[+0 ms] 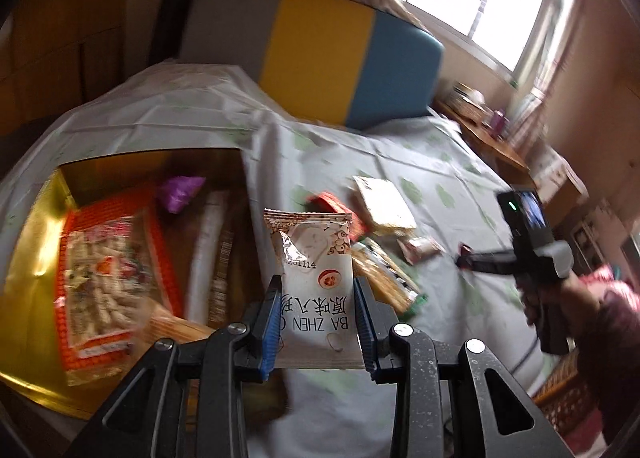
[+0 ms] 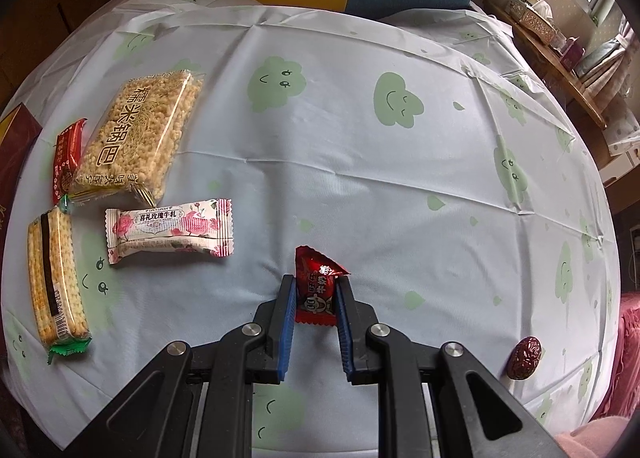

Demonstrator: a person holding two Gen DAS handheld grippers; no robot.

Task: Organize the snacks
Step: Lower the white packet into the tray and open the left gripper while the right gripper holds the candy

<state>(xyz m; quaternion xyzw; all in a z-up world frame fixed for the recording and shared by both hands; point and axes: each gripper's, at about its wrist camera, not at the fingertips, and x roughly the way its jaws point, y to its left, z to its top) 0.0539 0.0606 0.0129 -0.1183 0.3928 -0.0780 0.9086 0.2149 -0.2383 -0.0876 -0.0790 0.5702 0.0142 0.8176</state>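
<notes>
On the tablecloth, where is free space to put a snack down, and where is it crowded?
Free: the wide tablecloth middle, between the pink nougat packet and the red date. Crowded: the left edge, where the rice cake pack, cracker pack and nougat lie together.

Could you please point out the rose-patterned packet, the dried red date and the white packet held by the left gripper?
Rose packet point(image 2: 170, 232), right wrist view, middle of its wrapper.
Date point(image 2: 525, 357), right wrist view, its wrinkled middle.
White packet point(image 1: 316, 282), left wrist view, centre of its front.
</notes>
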